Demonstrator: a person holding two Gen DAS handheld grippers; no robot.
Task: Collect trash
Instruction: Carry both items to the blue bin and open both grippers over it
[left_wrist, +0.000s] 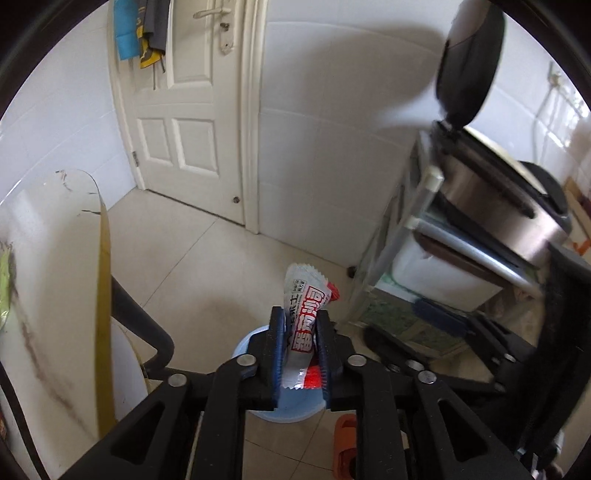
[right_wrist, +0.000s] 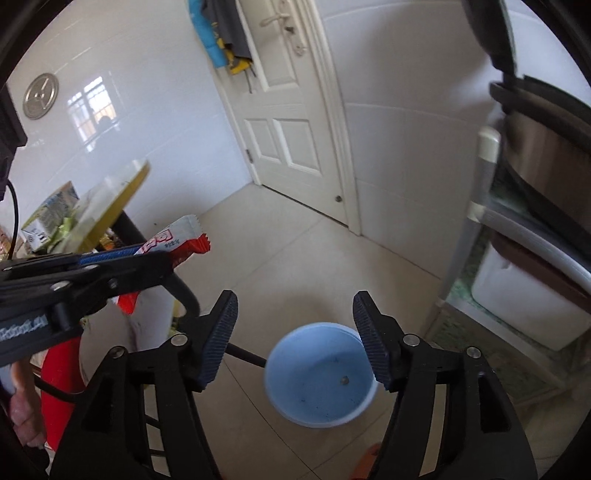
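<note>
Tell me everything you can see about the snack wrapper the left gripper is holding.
The snack wrapper is a crinkled, glossy packet, white and silver with red panels and printed characters, its ends crimped in a zigzag. It looks flattened, likely empty. The left gripper clamps it around its middle between blue-padded fingers, so both ends stick out. It hangs in the air above the tiled floor, near the open blue bin, touching nothing else.

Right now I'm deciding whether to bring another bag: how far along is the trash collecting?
Done: nothing much; the blue bin on the floor holds only a few specks. In hand: the left gripper pinches a red-and-white wrapper over the bin. The right gripper is open and empty. Left: dropping the wrapper, then the clutter on the table.
</note>
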